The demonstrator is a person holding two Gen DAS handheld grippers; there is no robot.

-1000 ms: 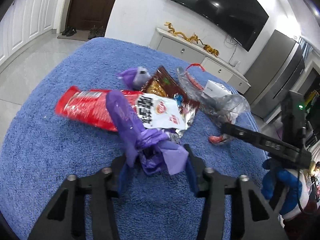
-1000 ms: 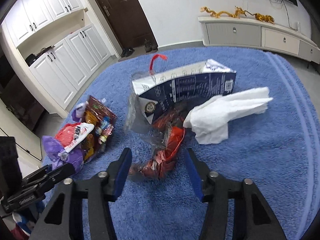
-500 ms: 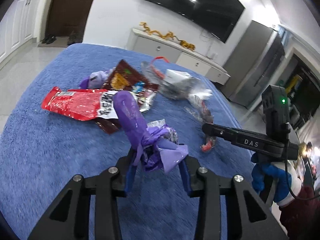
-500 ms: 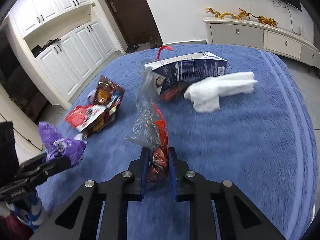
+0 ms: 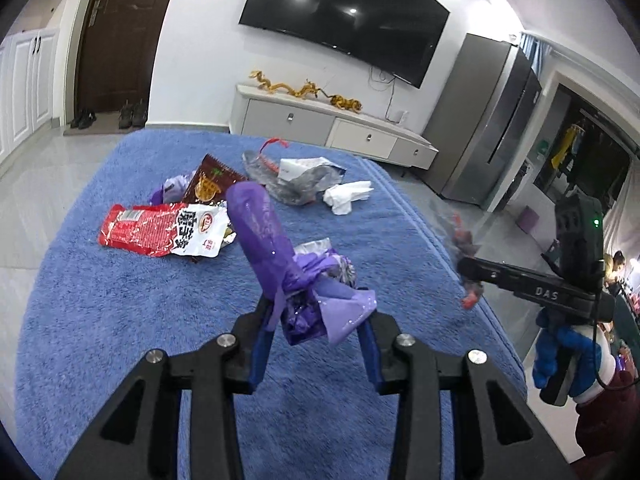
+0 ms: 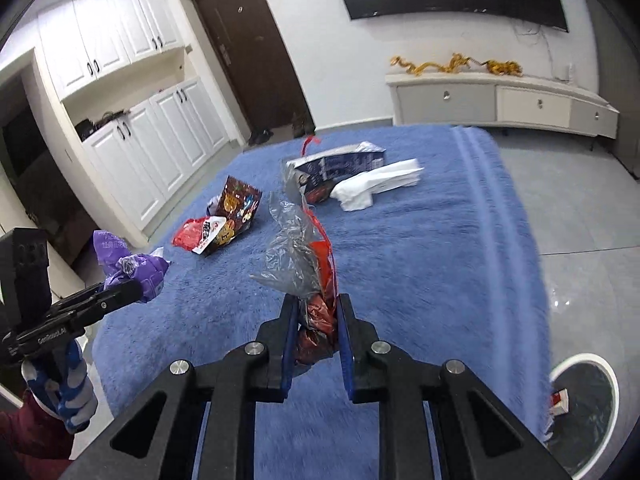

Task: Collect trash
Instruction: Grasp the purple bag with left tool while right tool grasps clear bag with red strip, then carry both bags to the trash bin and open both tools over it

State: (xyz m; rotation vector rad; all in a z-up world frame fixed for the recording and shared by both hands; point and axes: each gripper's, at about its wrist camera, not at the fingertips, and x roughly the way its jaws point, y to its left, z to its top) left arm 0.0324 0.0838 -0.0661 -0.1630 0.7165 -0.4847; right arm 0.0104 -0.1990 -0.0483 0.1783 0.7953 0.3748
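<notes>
My left gripper (image 5: 316, 320) is shut on a crumpled purple wrapper (image 5: 276, 256) and holds it clear of the blue carpet (image 5: 120, 308); the same purple wrapper (image 6: 128, 268) shows at the left of the right wrist view. My right gripper (image 6: 318, 312) is shut on a red and clear plastic wrapper (image 6: 308, 268), lifted off the carpet (image 6: 420, 248). On the carpet lie a red snack bag (image 5: 160, 230), a brown snack bag (image 5: 212, 184), a dark blue carton (image 6: 340, 166) and a white tissue (image 6: 380, 188).
A round bin with a white rim (image 6: 584, 400) stands on the grey floor at the lower right of the right wrist view. A low white cabinet (image 5: 332, 132) and a wall TV (image 5: 344, 20) lie beyond the carpet. White cupboards (image 6: 160, 136) line the left side.
The right gripper closed on the red and clear wrapper and lifted it. Both grippers rose and drew back from the trash pile, each carrying its wrapper.
</notes>
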